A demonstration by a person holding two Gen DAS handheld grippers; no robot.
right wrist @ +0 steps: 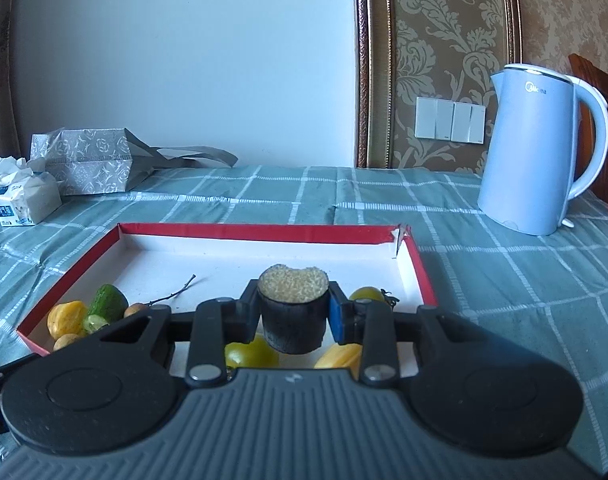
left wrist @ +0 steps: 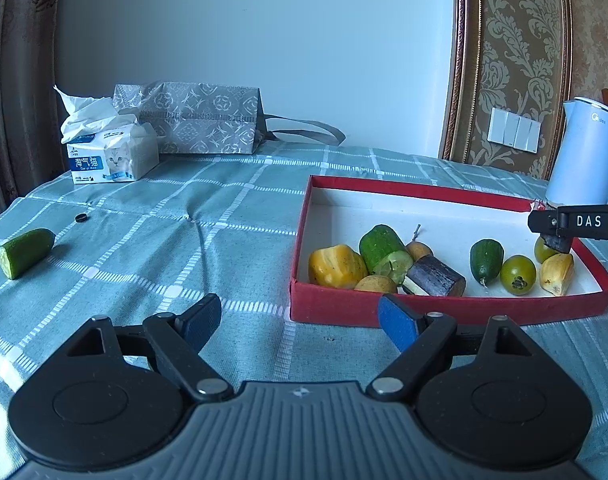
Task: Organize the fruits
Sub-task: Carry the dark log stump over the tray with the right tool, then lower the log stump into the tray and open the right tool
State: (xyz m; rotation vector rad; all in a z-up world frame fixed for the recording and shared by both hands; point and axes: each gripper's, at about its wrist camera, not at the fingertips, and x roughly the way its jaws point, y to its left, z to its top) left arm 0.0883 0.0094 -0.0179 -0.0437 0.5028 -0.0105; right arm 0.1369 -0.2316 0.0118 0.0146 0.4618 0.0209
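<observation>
A red box (left wrist: 443,305) with a white floor holds yellow fruit pieces (left wrist: 335,266), cucumber pieces (left wrist: 383,252), a dark sugarcane piece (left wrist: 435,276) and green tomatoes (left wrist: 517,274). A cut cucumber piece (left wrist: 24,252) lies on the cloth at far left. My left gripper (left wrist: 298,320) is open and empty above the cloth, left of the box's front corner. My right gripper (right wrist: 294,312) is shut on a dark sugarcane chunk (right wrist: 292,312), held over the right part of the box (right wrist: 260,233); it also shows in the left wrist view (left wrist: 557,240).
A blue kettle (right wrist: 531,152) stands behind the box at right. A tissue pack (left wrist: 108,156) and a grey patterned bag (left wrist: 200,120) sit at the back left. A small dark cap (left wrist: 80,218) lies on the checked cloth.
</observation>
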